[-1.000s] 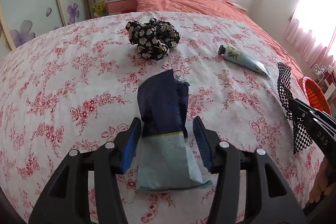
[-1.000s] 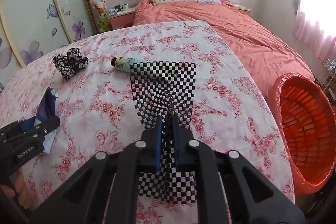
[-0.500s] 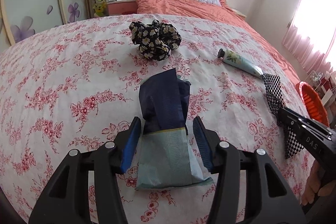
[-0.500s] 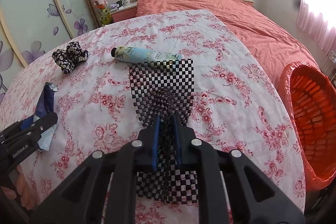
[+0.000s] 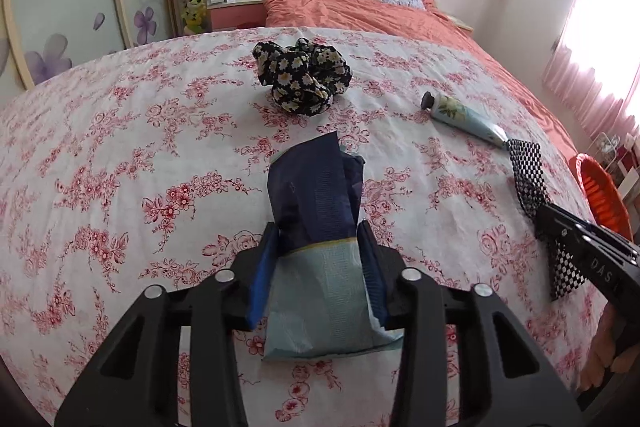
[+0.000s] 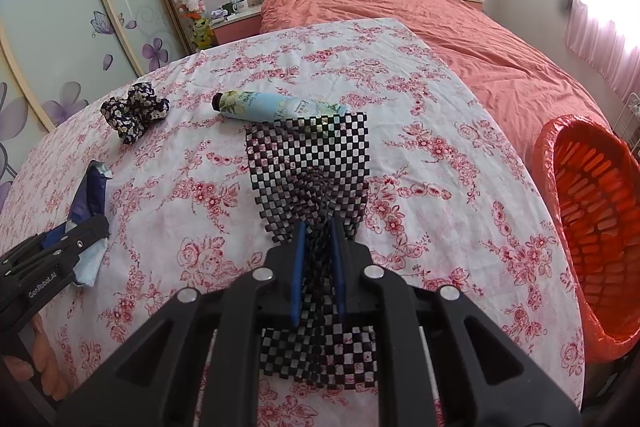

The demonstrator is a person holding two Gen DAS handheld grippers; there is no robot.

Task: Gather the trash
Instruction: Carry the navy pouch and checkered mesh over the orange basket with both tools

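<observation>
Floral bedspread (image 5: 120, 155): left claw (image 5: 318, 247) closing around the wrapper (image 5: 320, 227); right claw (image 6: 318, 231) pinches checkered mesh (image 6: 308, 155).

Left gripper (image 5: 318, 251) jaws closing in from a wider gap; blue pads now against both sides of the dark-and-pale wrapper (image 5: 320, 247). Checkered mesh (image 6: 310, 163) sits slightly farther right than before.

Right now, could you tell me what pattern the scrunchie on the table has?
Black with small white daisies; the scrunchie shows best in the left wrist view.
</observation>
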